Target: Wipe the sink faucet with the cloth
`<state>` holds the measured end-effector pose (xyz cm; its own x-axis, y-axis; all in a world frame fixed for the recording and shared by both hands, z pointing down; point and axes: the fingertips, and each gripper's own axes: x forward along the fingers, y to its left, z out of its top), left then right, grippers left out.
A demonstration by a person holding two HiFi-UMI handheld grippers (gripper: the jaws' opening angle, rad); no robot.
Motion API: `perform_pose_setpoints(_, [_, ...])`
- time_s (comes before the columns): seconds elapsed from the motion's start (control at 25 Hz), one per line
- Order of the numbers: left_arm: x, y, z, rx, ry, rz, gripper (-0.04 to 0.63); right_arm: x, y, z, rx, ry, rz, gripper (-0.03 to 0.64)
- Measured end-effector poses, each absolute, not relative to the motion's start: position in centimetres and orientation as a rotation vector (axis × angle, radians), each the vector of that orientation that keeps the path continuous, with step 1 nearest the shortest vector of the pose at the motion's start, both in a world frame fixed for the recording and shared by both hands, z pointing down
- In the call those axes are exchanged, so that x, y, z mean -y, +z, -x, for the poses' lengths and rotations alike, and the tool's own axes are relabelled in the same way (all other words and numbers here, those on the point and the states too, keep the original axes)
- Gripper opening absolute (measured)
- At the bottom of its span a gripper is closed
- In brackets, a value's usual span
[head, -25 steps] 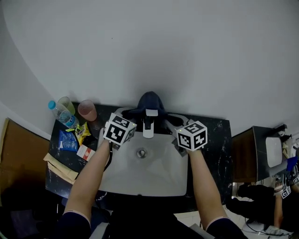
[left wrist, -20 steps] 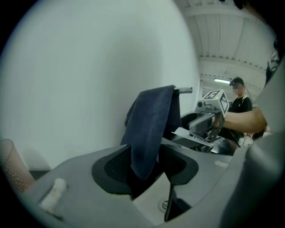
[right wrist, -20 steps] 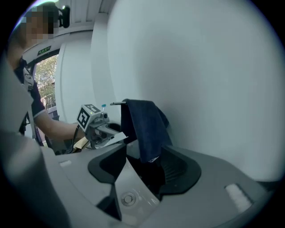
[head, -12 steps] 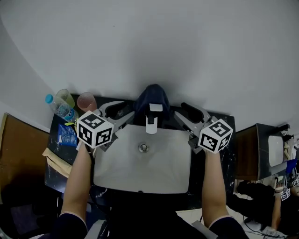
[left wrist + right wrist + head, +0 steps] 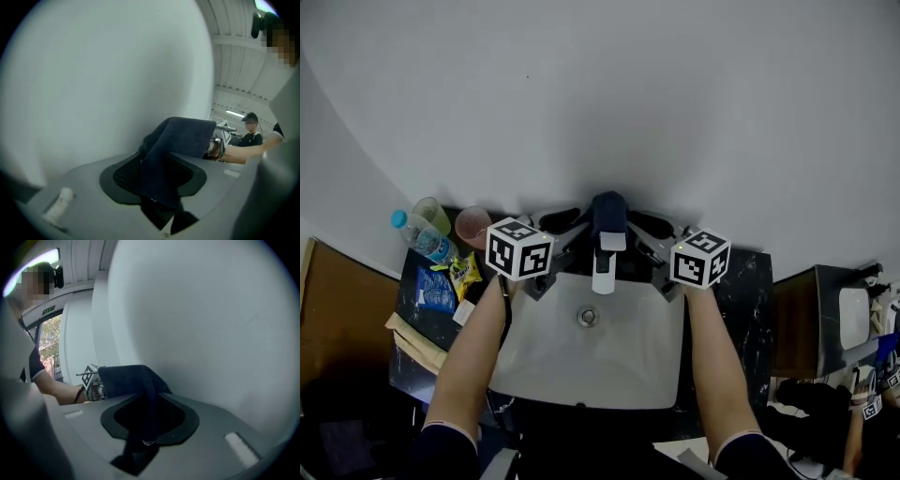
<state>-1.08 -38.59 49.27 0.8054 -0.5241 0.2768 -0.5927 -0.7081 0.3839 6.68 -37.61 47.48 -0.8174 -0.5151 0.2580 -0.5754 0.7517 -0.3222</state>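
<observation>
A dark blue cloth [image 5: 608, 210] is draped over the top of the white faucet [image 5: 602, 261] at the back of the white sink [image 5: 591, 352]. My left gripper [image 5: 576, 232] sits just left of the faucet. My right gripper [image 5: 635, 234] sits just right of it. Both sets of jaws have just been closing, with a fold of cloth between them. In the left gripper view the cloth [image 5: 171, 152] hangs loosely across one black pad. The right gripper view shows the cloth [image 5: 140, 394] the same way. I see no pad pressing on it.
On the dark counter [image 5: 741, 281] left of the sink stand a water bottle [image 5: 418, 231], two cups [image 5: 474, 223] and some snack packets [image 5: 450, 277]. The white wall rises right behind the faucet. A person [image 5: 251, 132] stands far off in the left gripper view.
Half a second ago both grippers were spread wide apart with jaws open; now they have come back in to either side of the faucet. The cloth stays draped over it.
</observation>
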Motion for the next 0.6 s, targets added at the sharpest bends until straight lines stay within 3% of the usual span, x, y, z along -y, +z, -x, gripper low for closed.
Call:
perform_pose_setpoints(0.12, [38.1,49.1,0.6,0.775,0.185,-2.549,0.121,37.5,48.0,-6.3,2.8,0.588,-0.855,0.036])
perform_pose_setpoints(0.28, [38.1,47.4,0.0,0.77,0.172,-2.599,0.032,37.4,49.3,-6.0,2.731,0.547,-0.852,0.028])
perform_pose_setpoints(0.6, [38.6,43.8,-0.2,0.788,0.161,-2.655,0.023,38.0,53.4,-5.7,2.537,0.521,-0.845,0.026])
